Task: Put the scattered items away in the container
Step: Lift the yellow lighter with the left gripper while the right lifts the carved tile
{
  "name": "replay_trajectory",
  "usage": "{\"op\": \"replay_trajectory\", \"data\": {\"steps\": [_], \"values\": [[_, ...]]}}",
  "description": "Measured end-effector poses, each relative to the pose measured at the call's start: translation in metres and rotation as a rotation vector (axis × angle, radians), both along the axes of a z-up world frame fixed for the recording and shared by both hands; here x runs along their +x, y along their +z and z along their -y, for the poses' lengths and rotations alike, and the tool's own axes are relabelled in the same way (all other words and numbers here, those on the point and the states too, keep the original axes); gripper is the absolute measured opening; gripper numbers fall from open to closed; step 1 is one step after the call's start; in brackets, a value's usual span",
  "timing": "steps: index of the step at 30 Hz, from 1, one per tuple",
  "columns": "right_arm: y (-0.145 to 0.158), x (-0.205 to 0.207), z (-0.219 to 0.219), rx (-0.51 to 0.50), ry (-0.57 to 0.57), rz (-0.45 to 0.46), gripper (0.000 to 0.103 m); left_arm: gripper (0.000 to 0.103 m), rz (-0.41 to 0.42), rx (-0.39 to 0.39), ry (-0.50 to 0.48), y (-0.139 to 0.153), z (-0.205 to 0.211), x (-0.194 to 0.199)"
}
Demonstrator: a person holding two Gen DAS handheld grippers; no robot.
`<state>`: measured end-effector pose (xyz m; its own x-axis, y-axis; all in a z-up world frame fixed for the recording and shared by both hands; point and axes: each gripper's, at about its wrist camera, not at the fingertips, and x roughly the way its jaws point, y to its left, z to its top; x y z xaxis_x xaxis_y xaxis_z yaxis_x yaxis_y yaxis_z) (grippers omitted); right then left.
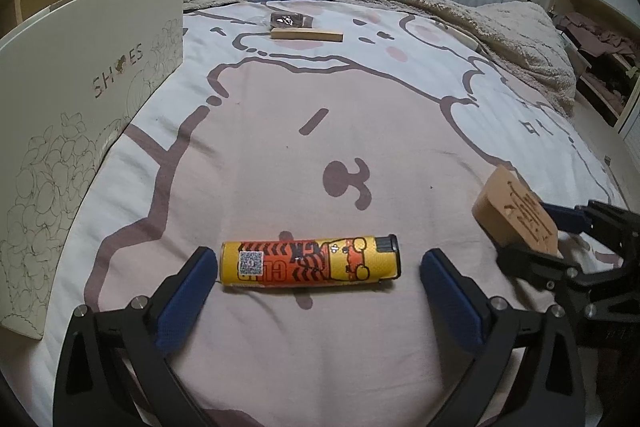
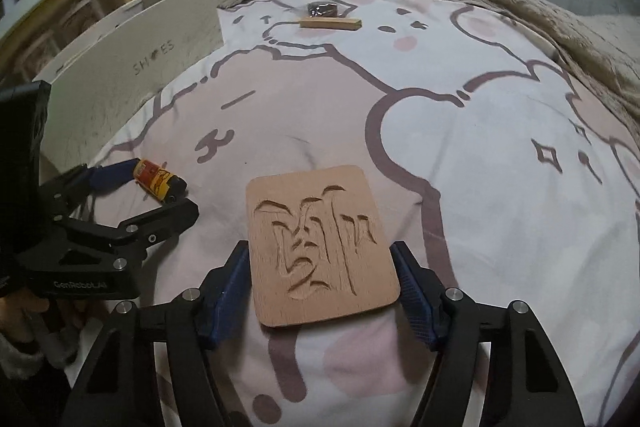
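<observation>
Lighter [image 1: 310, 261] lying crosswise on bedsheet [image 1: 360, 99] between wide-spread, empty fingers of left gripper [image 1: 316, 267], long axis spanning pad to pad; right gripper [image 2: 322, 281] clamped on carved plaque [image 2: 322, 247]; shoebox [image 1: 80, 99] left of both.

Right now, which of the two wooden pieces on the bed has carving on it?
The flat plaque between the right tongs; its top face is carved. The thin stick far up the bed is plain.

Printed cartoon bedsheet [image 1: 320, 155] mid-bed lies open. Tall cream cardboard shoe box wall [image 1: 80, 99] blocks the left. Rumpled beige fleece blanket [image 1: 500, 27] crowds the far right.
</observation>
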<state>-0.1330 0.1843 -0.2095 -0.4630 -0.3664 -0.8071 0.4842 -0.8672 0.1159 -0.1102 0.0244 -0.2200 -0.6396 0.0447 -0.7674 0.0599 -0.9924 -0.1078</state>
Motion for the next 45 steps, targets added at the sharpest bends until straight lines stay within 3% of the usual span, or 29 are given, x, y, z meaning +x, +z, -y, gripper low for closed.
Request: {"op": "replay_trajectory", "data": {"steps": [3, 6, 21, 28, 33, 34, 35, 45], "values": [[0.001, 0.002, 0.003, 0.001, -0.019, -0.008, 0.069, 0.094, -0.010, -0.001, 0.024, 0.002, 0.002, 0.002], [0.003, 0.006, 0.004, -0.015, -0.042, -0.006, 0.069, 0.080, -0.018, -0.003, 0.050, 0.004, 0.006, 0.003], [0.014, 0.010, 0.003, -0.057, -0.130, -0.029, 0.069, 0.080, -0.028, 0.047, 0.045, 0.017, 0.013, 0.005], [0.036, 0.003, -0.003, -0.133, -0.173, -0.050, 0.067, 0.080, -0.067, 0.068, -0.011, 0.046, 0.006, 0.004], [0.058, -0.004, -0.002, -0.178, -0.183, -0.075, 0.058, 0.080, -0.111, 0.074, -0.006, 0.073, 0.017, 0.003], [0.063, -0.005, -0.001, -0.179, -0.180, -0.084, 0.044, 0.080, -0.122, 0.072, -0.002, 0.078, 0.020, 0.003], [0.066, -0.006, 0.000, -0.187, -0.177, -0.080, 0.019, 0.080, -0.129, 0.071, 0.001, 0.082, 0.023, 0.004], [0.068, -0.013, -0.002, -0.190, -0.191, -0.049, 0.020, 0.080, -0.149, 0.052, 0.005, 0.093, 0.042, 0.013]]}}
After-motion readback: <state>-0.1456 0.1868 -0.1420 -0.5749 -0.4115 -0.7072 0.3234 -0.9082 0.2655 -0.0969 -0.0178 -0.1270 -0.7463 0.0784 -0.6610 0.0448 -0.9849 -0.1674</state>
